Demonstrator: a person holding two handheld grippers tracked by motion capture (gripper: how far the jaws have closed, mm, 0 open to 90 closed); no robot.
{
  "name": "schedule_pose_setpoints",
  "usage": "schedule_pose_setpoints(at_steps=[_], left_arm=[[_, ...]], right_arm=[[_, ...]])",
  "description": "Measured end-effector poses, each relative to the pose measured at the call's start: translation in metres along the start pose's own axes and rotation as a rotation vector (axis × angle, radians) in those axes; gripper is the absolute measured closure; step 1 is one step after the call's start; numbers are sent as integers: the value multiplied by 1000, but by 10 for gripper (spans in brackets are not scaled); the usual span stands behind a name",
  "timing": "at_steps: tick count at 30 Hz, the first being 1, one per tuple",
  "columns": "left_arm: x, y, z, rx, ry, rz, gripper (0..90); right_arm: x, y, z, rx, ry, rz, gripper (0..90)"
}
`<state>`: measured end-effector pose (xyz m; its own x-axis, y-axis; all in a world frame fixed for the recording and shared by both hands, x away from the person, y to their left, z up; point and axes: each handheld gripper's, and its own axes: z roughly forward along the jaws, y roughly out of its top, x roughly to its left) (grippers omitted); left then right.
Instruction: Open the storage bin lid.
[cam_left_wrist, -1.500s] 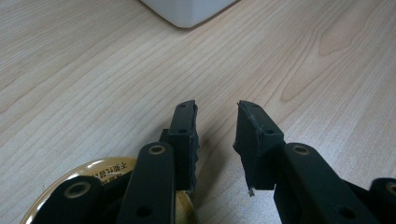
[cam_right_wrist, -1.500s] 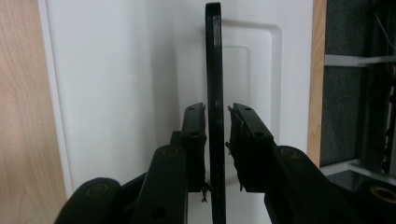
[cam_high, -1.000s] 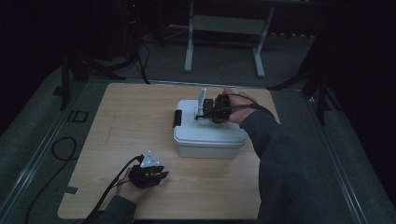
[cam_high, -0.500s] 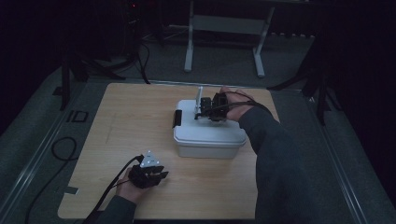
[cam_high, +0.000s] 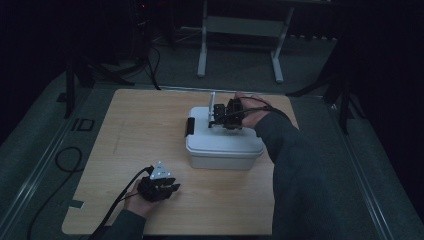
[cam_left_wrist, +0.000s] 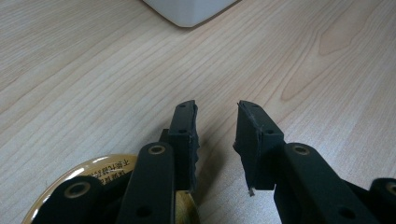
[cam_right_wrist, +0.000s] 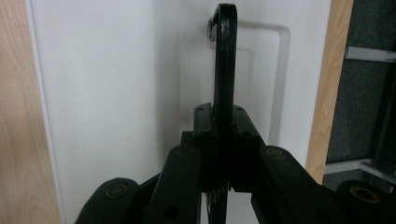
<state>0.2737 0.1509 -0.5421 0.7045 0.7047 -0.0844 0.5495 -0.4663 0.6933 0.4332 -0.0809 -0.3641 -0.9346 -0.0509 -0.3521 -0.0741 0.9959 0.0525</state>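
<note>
Two tongs are in use, and positions below are given relative to the white box (cam_high: 224, 144) standing on the bench (cam_high: 140, 135).

1. Left tongs (cam_high: 159, 188): resting low on the bench, well apart from the box on its near-left side. In the left gripper view the jaws stand narrowly apart with nothing between them, and bare wood shows in the gap. A corner of the box appears beyond them. A round yellow label with printed characters (cam_left_wrist: 105, 170) shows beneath the left jaw; what it belongs to cannot be told.

2. White box: a closed container with a flat white lid. A black latch (cam_high: 190, 126) sits on its left end. It appears to be rigid moulded plastic with smooth, probably slippery walls. Its weight cannot be judged, since its contents are hidden.

3. Black handle (cam_right_wrist: 225, 60): hinged in a moulded recess on the far part of the lid, standing upright. It looks thin and stiff. It is the proper hold point, as the lid and walls offer no purchase.

4. Right tongs (cam_right_wrist: 223, 135): above the far part of the lid, clamped on the handle's bar. A grip near mid-span should keep the box level if lifted.
</note>
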Motion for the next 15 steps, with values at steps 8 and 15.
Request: schedule_pose_setpoints(at_steps=[8,15], left_arm=[[0,0,0,0,-1,-2,681],[0,0,0,-1,-1,-2,680]], right_arm=[[-1,0,0,3,8,1,842],[-2,0,-1,-3,6,3,842]])
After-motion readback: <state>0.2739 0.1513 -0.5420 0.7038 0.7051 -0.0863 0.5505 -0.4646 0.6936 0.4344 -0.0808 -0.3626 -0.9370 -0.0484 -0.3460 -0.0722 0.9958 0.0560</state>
